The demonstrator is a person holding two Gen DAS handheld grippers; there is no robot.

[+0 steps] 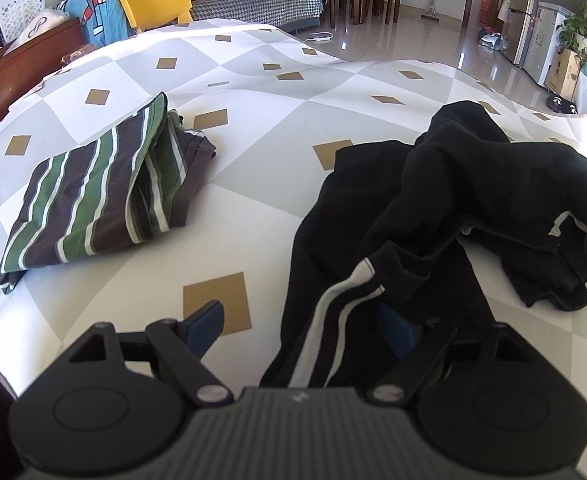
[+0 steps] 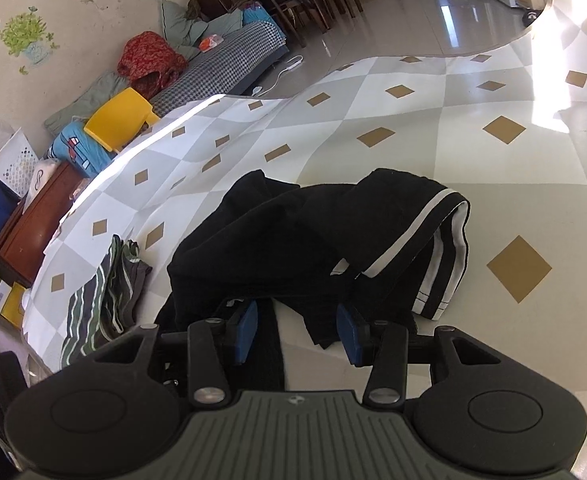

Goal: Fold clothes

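A crumpled black garment with white side stripes (image 1: 473, 184) lies on the checkered tablecloth (image 1: 253, 140), to the right in the left wrist view. One striped leg of it runs down between the wide-apart fingers of my left gripper (image 1: 299, 324). It drapes against the right blue pad (image 1: 393, 328), and neither pad presses it. In the right wrist view the same black garment (image 2: 293, 232) lies just ahead of my right gripper (image 2: 298, 330). That gripper is open, with a black strip and a flap lying loose between its pads. A folded green, white and dark striped garment (image 1: 93, 200) (image 2: 101, 304) lies to the left.
The tablecloth's (image 2: 493, 180) far edge curves off to a shiny tiled floor (image 1: 413, 40). Beyond the table stand a yellow chair (image 1: 153, 0) (image 2: 119, 120), a checked sofa (image 1: 253, 4) piled with cloth, and a brown wooden cabinet (image 1: 25, 68) at the left.
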